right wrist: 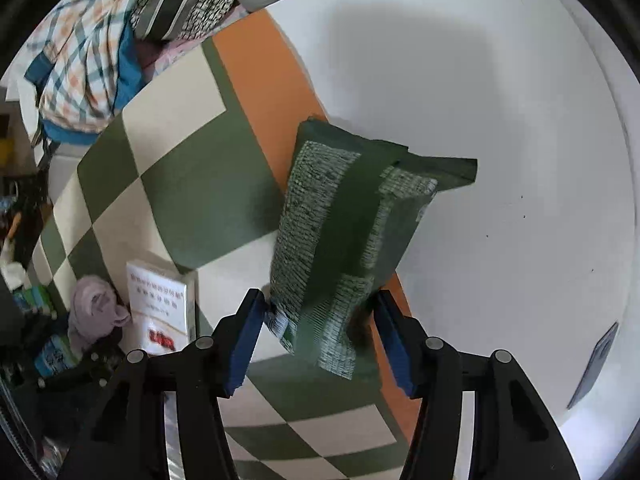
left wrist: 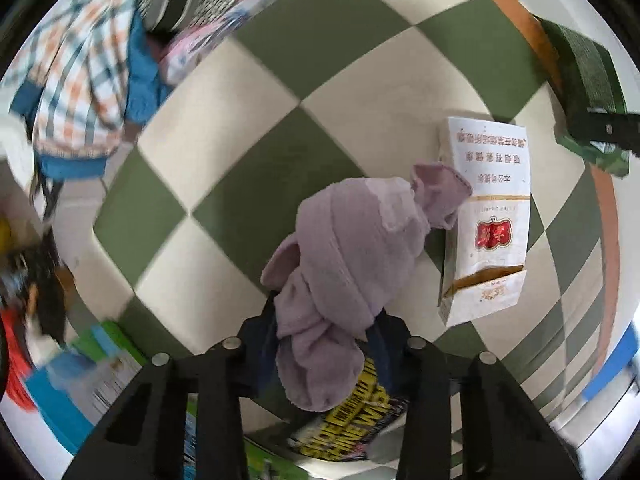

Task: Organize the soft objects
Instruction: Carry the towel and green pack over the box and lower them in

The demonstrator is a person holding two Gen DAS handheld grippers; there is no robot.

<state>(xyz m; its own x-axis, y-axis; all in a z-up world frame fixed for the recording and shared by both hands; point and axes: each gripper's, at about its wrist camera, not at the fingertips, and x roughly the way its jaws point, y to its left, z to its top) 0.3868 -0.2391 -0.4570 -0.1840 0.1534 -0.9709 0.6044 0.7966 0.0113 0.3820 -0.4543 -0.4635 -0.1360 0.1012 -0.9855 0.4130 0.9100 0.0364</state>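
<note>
Lilac cloth point(left wrist: 340, 264) bunches between the narrowed fingers of the left gripper point(left wrist: 320, 344), which pinch its near end; its far end lies on the checked mat point(left wrist: 240, 128) beside a white box point(left wrist: 488, 216). To the right, the right gripper point(right wrist: 320, 332) stands half open, clamped on a green patterned cloth point(right wrist: 340, 220) at the mat's orange edge. Both look freshly grasped, neither placed; a clothes heap point(left wrist: 84, 72) far left waits untouched, so sorting seems barely begun.
</note>
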